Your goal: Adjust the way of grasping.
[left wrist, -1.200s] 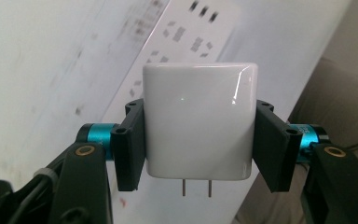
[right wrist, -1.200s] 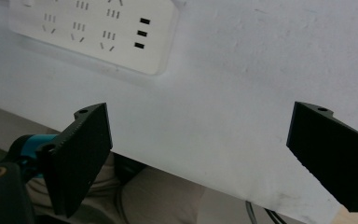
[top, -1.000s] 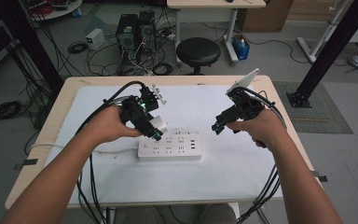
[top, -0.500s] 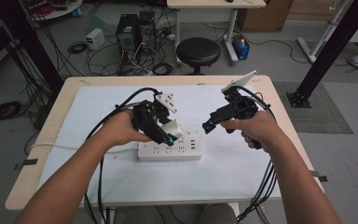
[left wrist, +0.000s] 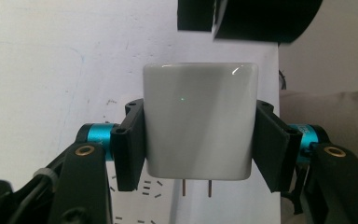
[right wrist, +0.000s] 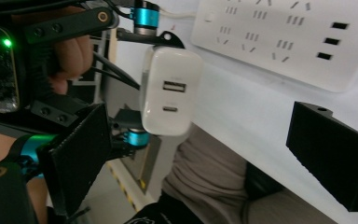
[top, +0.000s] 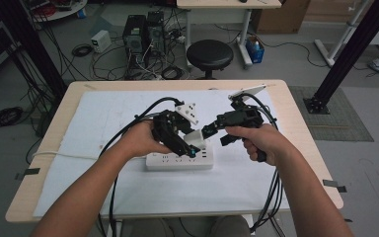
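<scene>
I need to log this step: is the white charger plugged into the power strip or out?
Out. The left gripper holds the charger with both prongs bare above the power strip.

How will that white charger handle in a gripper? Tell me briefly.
The white charger is probably rigid: its flat sides sit square between the left gripper jaws without denting. Its glossy shell shows a highlight, so it may slip under a light squeeze. Its two thin prongs could bend if pushed in crooked.
</scene>
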